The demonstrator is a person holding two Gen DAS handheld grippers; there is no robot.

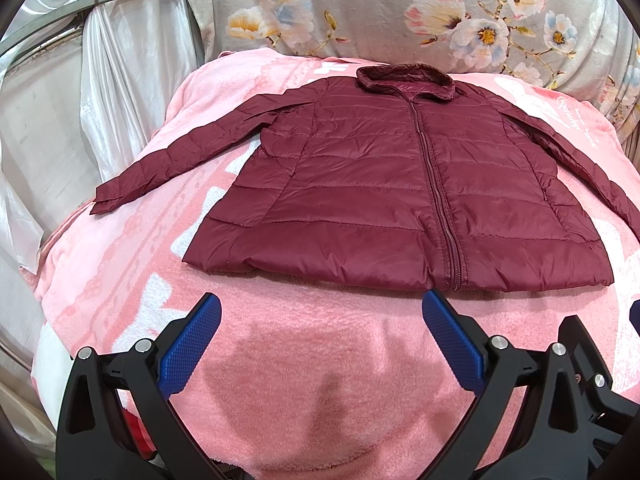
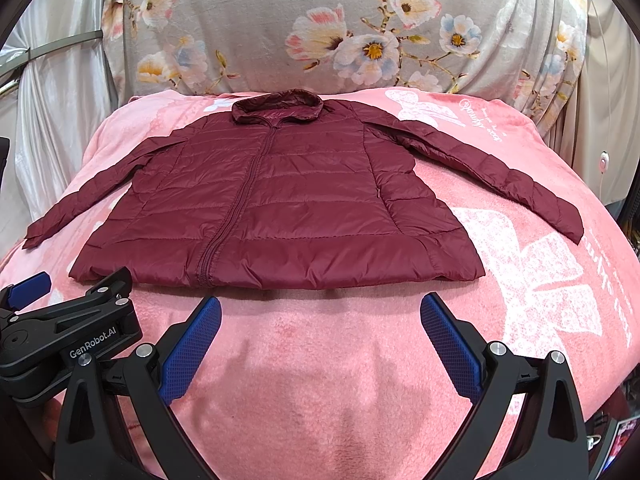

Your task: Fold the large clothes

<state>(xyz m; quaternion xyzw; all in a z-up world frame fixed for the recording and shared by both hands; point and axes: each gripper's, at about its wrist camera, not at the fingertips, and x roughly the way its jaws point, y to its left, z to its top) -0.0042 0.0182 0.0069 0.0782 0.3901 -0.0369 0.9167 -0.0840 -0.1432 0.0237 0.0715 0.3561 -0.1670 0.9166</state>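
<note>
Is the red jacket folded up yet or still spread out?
Spread out. The jacket lies flat on the pink blanket, zipped shut, both sleeves stretched out sideways.

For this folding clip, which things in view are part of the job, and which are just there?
Part of the job:
jacket, spread flat, zipped, sleeves out
left gripper, open, empty
right gripper, open, empty

Just there:
pink blanket, under the jacket
floral cloth, behind
white curtain, at left

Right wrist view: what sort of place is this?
Probably a bedroom at home: a maroon jacket lies flat on a pink fleece blanket, with floral bedding piled behind and pale curtains beside.
</note>
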